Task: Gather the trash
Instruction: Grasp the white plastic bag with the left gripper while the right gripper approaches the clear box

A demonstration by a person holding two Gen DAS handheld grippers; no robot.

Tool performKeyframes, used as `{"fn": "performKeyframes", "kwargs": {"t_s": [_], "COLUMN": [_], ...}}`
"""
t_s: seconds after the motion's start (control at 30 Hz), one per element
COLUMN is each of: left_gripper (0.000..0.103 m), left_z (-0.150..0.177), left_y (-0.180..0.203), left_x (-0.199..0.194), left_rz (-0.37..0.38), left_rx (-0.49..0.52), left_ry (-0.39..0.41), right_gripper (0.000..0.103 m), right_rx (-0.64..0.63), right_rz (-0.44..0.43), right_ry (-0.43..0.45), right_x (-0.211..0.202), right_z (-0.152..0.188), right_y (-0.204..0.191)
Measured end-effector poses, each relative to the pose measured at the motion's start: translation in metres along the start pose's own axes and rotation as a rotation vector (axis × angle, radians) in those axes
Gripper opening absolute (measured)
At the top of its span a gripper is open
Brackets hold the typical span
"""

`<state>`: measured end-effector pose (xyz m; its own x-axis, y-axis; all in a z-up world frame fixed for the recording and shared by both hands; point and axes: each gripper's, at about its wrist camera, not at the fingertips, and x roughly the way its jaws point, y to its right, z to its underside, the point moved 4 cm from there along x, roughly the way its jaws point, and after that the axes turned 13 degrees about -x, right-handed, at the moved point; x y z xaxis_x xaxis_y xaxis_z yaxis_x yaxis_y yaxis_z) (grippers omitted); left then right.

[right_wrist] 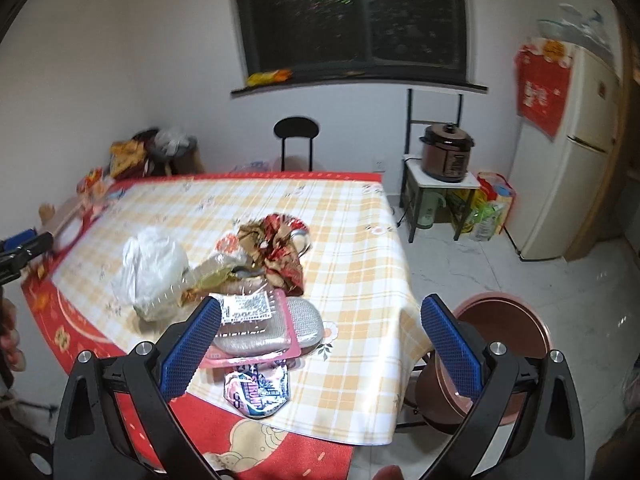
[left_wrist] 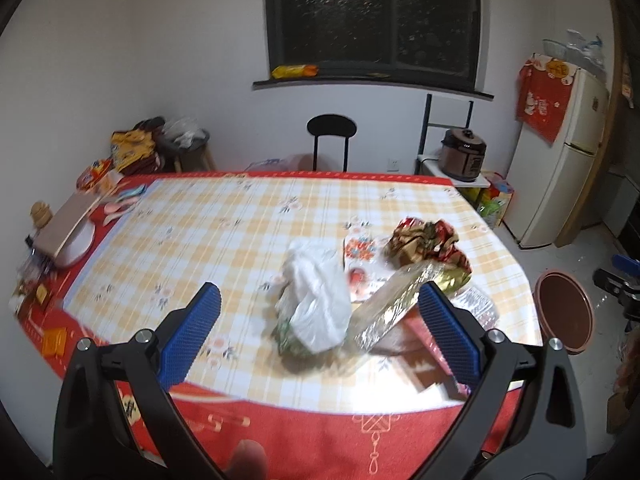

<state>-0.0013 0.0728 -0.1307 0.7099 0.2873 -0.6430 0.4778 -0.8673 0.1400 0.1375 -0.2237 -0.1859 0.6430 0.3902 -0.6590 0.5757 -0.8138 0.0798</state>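
The trash is heaped near the desk's (right_wrist: 352, 240) right front corner: a white plastic bag (left_wrist: 316, 300), crumpled wrappers (right_wrist: 280, 248) and a foil packet (right_wrist: 256, 394) at the front edge. Bare checked cloth lies left and behind. A brown bin (right_wrist: 500, 344) stands just beside that corner. The left hand-held gripper (left_wrist: 320, 336) is held spread before the bag, the right hand-held gripper (right_wrist: 320, 344) spread over the corner, both empty

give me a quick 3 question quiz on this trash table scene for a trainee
1. True or false: the left gripper is shut on the white plastic bag.
2. Which lies nearest the table's front edge in the right wrist view? A) crumpled red-gold wrapper B) small blue snack packet C) white plastic bag
3. Fill in: the round brown bin stands on the ____ beside the table.

Key: 1 false, both grippers are open and empty; 2 B; 3 floor.
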Motion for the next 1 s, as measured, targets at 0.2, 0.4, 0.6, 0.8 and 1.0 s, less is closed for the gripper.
{"fn": "performKeyframes", "kwargs": {"t_s": [0.2,0.4,0.6,0.8,1.0], "left_gripper": [0.097,0.097,0.096,0.092,0.091], "left_z": [0.009,0.004,0.002,0.001,0.001], "left_y": [-0.021,-0.045,-0.070,-0.083,-0.083], "left_x": [0.001,0.017,0.036,0.060,0.083], "left_rz": [-0.006,0.045,0.102,0.167,0.246], "left_rx": [0.002,-0.046,-0.068,-0.062,-0.044], "left_ry": [-0.014,-0.039,-0.073,-0.115,-0.154], "right_gripper": [0.099,0.099,0.098,0.098,0.098], "right_rx": [-0.012,-0.032,0.018,0.049,0.085], "right_rz": [-0.083,-0.119,-0.084,-0.025,0.058], "right_ry": [-0.041,-0.072,-0.100,-0.128,-0.122], "right_x": [0.026,0.042,0.052,0.056,0.050], "right_z": [-0.011,-0.022,-0.025,-0.025,-0.031], "right_y": [-0.038,-0.075,-0.082,-0.088,-0.087]}}
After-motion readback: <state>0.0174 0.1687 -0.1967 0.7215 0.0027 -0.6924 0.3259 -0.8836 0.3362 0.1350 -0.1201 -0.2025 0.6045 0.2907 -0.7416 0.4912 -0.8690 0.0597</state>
